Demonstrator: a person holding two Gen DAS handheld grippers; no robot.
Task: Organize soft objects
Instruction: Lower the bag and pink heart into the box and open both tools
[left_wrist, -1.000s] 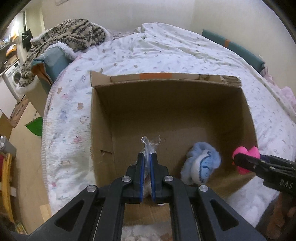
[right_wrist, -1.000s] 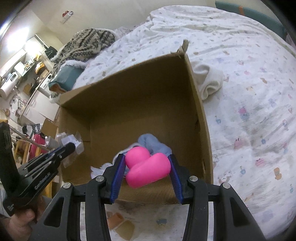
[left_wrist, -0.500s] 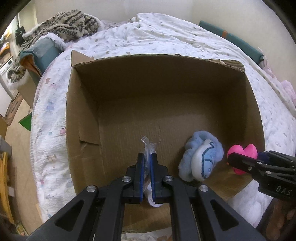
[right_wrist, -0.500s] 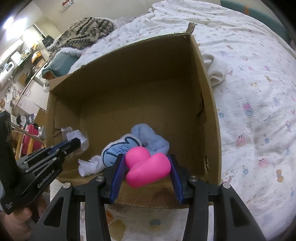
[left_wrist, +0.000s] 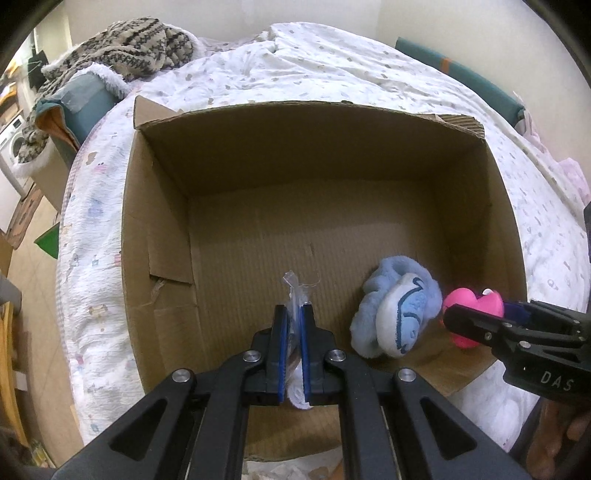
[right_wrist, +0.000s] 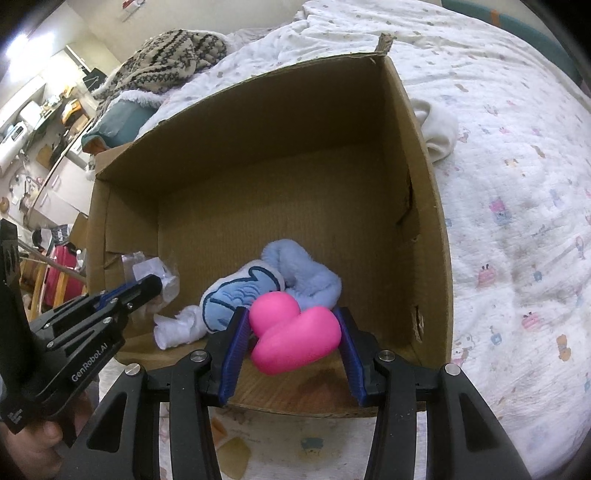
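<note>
An open cardboard box (left_wrist: 159, 236) (right_wrist: 424, 192) sits on the bed. A blue and white plush toy (left_wrist: 397, 314) (right_wrist: 255, 291) lies on its floor at the near right. My left gripper (left_wrist: 293, 314) (right_wrist: 147, 288) is shut on a clear plastic bag (left_wrist: 295, 291) (right_wrist: 147, 269) with something white inside, held over the box's near edge. My right gripper (right_wrist: 291, 325) (left_wrist: 465, 321) is shut on a pink heart-shaped soft toy (right_wrist: 295, 334) (left_wrist: 471, 306), held just inside the near right corner, next to the plush.
The bed has a white printed quilt (left_wrist: 332, 74) (right_wrist: 517, 184). A patterned knit blanket (left_wrist: 129, 40) (right_wrist: 166, 62) lies on a teal cushion (left_wrist: 81, 107) at the far left. A white cloth (right_wrist: 437, 133) lies outside the box's right wall. Floor and furniture are at left.
Both grippers have moved forward and down towards the box with their loads, so the box looks larger. The pink heart now sits lower, beside the plush.
</note>
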